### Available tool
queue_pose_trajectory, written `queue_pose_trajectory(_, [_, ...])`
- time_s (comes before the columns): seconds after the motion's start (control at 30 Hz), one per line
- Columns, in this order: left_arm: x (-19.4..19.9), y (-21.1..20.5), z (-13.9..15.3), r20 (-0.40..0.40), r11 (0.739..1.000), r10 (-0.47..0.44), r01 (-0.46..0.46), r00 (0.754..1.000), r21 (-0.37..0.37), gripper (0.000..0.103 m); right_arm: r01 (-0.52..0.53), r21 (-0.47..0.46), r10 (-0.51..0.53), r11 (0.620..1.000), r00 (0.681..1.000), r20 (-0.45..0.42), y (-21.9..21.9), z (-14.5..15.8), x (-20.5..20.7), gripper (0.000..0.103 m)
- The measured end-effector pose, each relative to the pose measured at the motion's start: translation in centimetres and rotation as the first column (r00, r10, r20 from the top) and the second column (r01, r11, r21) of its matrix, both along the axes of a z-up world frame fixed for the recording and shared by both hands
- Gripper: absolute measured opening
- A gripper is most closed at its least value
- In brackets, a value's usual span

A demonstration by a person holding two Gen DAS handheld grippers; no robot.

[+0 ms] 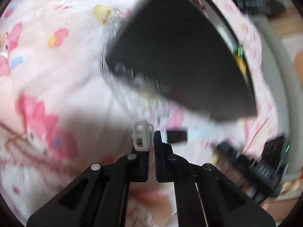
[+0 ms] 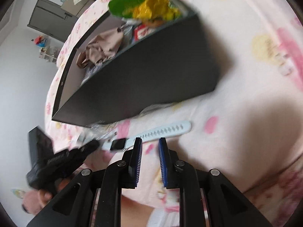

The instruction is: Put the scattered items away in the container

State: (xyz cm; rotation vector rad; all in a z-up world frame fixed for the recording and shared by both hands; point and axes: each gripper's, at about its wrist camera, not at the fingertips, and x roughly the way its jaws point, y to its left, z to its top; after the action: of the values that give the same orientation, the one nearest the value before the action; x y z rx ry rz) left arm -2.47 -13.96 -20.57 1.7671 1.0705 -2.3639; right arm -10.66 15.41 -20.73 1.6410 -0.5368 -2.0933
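Floral bedsheet (image 2: 236, 87); black box (image 2: 151, 70) beside white watch (image 2: 151, 134).

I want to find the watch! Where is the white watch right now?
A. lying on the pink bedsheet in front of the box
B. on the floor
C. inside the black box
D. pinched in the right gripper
A: the right wrist view shows the white watch lying flat on the pink bedsheet, outside the black box, with the right gripper open just short of it.

No text readable, print on snack packets (image 2: 149, 9) too blurred to read
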Motion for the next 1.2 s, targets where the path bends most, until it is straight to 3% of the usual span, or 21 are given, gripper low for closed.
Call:
queue_pose_trajectory(0.1, [0.5,1.0,1.4,0.010,0.997,-0.034,0.034,0.999,-0.073,0.007,-0.013,-0.055,0.016,0.998,0.999,0.052,0.0,-0.7,0.5,0.024])
queue_pose_trajectory(0.23, [-1.3,0.9,1.3,0.028,0.992,-0.025,0.028,0.999,-0.119,0.026,-0.040,-0.063,0.044,0.997,0.997,0.066,-1.8,-1.4,-0.2,0.025])
queue_pose_trajectory(0.3, [-1.7,0.5,0.9,0.035,0.993,-0.015,0.019,0.999,-0.114,0.026,-0.028,-0.106,0.033,0.994,0.998,0.049,-2.3,-1.6,-1.1,0.025])
queue_pose_trajectory(0.4, [-2.5,-0.2,0.9,0.008,0.994,-0.005,0.006,1.000,-0.107,0.026,0.018,-0.095,-0.011,0.995,0.997,0.078,-2.9,-3.0,-2.5,0.026])
queue_pose_trajectory(0.53, [-2.8,-0.9,-0.1,0.005,0.998,0.010,-0.009,1.000,-0.069,0.028,-0.047,-0.040,0.049,0.998,0.996,0.075,-5.1,-4.6,-3.0,0.026])
queue_pose_trajectory(0.67, [-2.8,-1.4,0.0,-0.018,0.999,0.013,-0.014,1.000,-0.036,0.028,-0.046,-0.080,0.050,0.996,0.997,0.053,-5.4,-5.4,-3.3,0.022])
queue_pose_trajectory(0.73, [-2.6,-1.2,0.5,-0.046,0.999,-0.005,0.002,0.999,-0.053,0.026,-0.064,-0.067,0.066,0.996,0.997,0.027,-5.4,-4.5,-2.7,0.009])
queue_pose_trajectory(0.93, [-1.8,-1.7,1.2,-0.076,0.999,0.015,-0.018,0.997,-0.047,0.026,-0.092,-0.076,0.087,0.993,0.994,-0.067,-4.1,-0.7,0.7,0.005])
queue_pose_trajectory(1.0, [-1.7,-1.8,1.2,-0.073,0.999,0.019,-0.022,0.997,-0.047,0.026,-0.092,-0.072,0.089,0.993,0.995,-0.042,-3.7,-1.2,1.7,0.005])
queue_pose_trajectory(1.1, [-1.3,-2.1,1.4,-0.077,0.998,0.035,-0.039,0.996,-0.045,0.028,-0.077,-0.140,0.087,0.987,0.994,0.066,-3.1,-2.5,2.1,0.006])
queue_pose_trajectory(1.2, [-1.2,-2.7,1.1,-0.065,0.998,0.056,-0.058,0.996,-0.029,0.030,-0.094,-0.095,0.099,0.991,0.994,0.048,-3.8,-2.4,2.0,0.007])
